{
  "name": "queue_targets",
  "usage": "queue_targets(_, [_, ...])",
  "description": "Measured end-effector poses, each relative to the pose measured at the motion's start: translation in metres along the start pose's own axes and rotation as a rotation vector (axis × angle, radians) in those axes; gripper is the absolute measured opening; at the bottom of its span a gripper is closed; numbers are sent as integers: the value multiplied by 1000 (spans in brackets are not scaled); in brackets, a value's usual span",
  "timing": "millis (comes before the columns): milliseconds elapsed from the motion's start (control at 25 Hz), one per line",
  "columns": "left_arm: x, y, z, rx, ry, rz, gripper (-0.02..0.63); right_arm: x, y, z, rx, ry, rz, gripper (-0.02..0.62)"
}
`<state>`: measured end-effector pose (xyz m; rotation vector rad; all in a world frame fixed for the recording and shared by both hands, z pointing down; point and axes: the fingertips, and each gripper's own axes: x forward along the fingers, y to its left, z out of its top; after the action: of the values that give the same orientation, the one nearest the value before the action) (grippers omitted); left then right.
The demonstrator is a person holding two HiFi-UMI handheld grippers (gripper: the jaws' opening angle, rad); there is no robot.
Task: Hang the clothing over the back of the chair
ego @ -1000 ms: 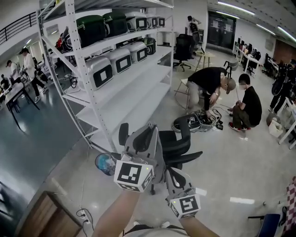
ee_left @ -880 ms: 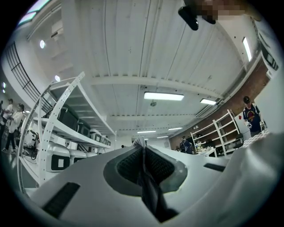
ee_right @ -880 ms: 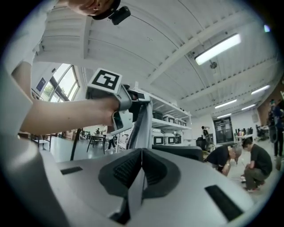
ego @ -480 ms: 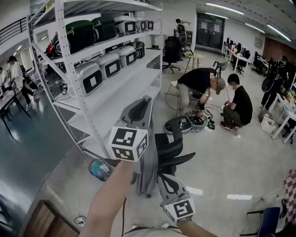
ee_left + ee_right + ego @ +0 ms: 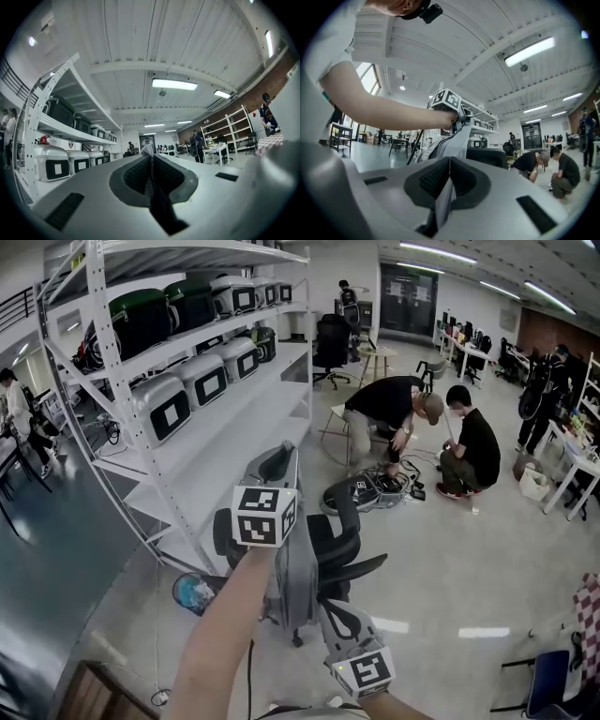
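Clothing [image 5: 298, 568] is grey and stretched between my two grippers, hanging over the near side of the black chair [image 5: 342, 538]. I can't tell whether it touches the backrest. White shelving [image 5: 246, 451] stands to the far left. Left gripper [image 5: 283, 460] is held high, its jaws pressed together on a thin fold of the fabric. Right gripper [image 5: 334, 611] is lower and nearer to me, its jaws likewise clamped on the cloth's edge.
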<state>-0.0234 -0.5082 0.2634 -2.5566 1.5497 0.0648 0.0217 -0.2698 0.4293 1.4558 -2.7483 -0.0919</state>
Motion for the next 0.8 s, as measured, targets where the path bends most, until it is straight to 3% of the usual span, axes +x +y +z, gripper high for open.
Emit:
queue_targets(160, [18,12,-20,25,69,5,23,4,-2,-3,5,9,2,15])
queue_targets(320, [22,37,-22,-23,47,40,23,4,-7,-5,15,13,-16,15])
queue_targets(480, [40,12,-33,88,129,-42,23,9,-12,-7,11,16,-30,15])
queue_targets(680, [37,5,-58,130,174,-74,25,17,-14,-1,2,-2,-28,15])
queue_targets(720, [36,3,-59,143,182,-93,47,19,-16,-1,6,-5,-30,15])
queue_targets(800, [34,-1,-61,186,206,-134,177,23,-17,-1,12,-9,-33,15])
